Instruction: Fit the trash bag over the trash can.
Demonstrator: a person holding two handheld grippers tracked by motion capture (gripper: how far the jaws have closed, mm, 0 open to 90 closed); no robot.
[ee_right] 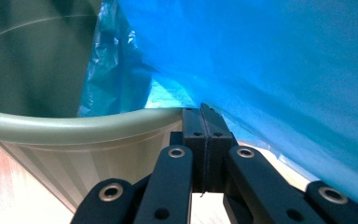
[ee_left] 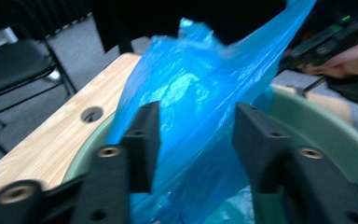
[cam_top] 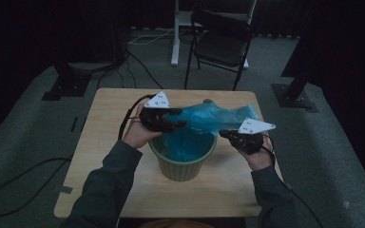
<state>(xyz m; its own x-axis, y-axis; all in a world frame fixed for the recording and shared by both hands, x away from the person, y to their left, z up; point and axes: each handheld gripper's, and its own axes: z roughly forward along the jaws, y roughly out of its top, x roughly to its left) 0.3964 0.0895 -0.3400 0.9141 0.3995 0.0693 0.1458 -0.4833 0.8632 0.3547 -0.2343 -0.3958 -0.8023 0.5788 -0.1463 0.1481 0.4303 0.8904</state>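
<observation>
The left hand-held gripper (ee_left: 193, 135) stands apart around the blue bag (ee_left: 200, 98). The right hand-held gripper (ee_right: 205, 112) is pressed together at the bag's edge, beside the green bin (ee_right: 74, 126).

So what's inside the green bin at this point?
The lower part of the blue plastic bag sits crumpled inside the green bin, while its upper part stretches above the rim between both tools. The bag covers the bin's bottom, so anything beneath it can't be seen.

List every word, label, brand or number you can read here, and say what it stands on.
None can be read. The blue bag, the green pot and the table carry no print. The grey plates bear only small dark dots, no characters.
</observation>
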